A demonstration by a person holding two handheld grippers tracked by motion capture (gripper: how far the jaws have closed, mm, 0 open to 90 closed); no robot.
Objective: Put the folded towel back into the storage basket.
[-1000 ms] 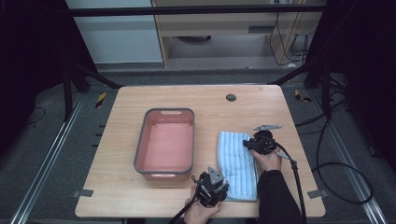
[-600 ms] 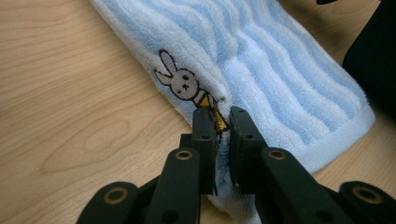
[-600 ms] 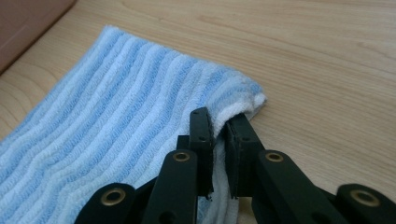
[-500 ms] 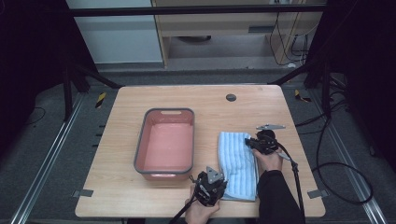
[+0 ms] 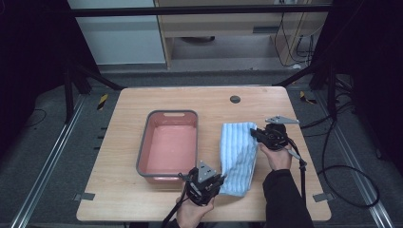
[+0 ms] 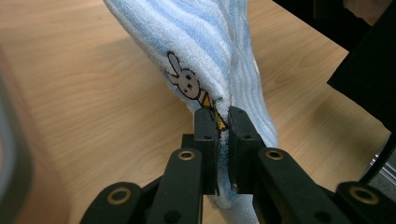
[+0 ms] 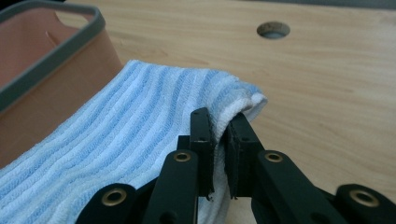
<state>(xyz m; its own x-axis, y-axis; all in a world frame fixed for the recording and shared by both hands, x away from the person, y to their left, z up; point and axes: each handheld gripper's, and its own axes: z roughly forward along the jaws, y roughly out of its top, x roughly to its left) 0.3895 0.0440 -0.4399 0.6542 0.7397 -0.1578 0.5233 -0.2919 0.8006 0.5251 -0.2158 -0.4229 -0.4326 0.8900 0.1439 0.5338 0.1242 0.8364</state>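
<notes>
Both grippers are clamped on the striped blue towel (image 5: 239, 156) — our left gripper (image 6: 223, 122) pinches its near corner, right by a small printed rabbit (image 6: 186, 80), and our right gripper (image 7: 220, 122) bites the far corner. We see the jaws having just closed with cloth between them. Between the two grips the towel hangs lifted and creased above the wooden table (image 5: 157, 102), just beside the pink tub (image 5: 167, 148) with its grey rim — near a round hole (image 5: 235, 99).
</notes>
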